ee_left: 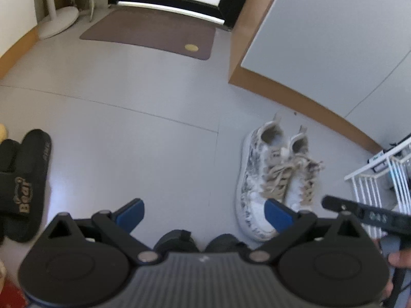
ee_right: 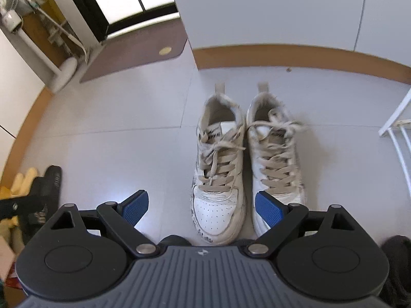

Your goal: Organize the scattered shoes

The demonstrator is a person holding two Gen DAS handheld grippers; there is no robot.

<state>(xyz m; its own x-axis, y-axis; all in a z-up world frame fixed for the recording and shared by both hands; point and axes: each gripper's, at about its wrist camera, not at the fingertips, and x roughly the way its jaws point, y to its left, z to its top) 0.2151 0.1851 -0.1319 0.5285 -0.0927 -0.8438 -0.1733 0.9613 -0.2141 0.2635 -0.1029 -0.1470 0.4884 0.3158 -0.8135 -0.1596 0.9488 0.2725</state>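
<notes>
Two white sneakers with beige laces stand side by side on the floor, heels toward the wall: the left sneaker (ee_right: 218,169) and the right sneaker (ee_right: 277,159). My right gripper (ee_right: 203,210) hovers open just over their toes, holding nothing. In the left wrist view the same sneaker pair (ee_left: 272,177) lies to the right of my left gripper (ee_left: 203,213), which is open and empty above bare floor. A pair of black slippers (ee_left: 25,184) with gold lettering lies at the far left; one black slipper (ee_right: 48,182) also shows left of the right gripper.
A brown doormat (ee_left: 151,32) lies before a glass door at the back. A wall with brown skirting (ee_right: 295,56) runs behind the sneakers. A white rack (ee_left: 377,182) stands right. A fan base (ee_left: 57,21) sits back left. Something yellow (ee_right: 20,182) lies by the slipper.
</notes>
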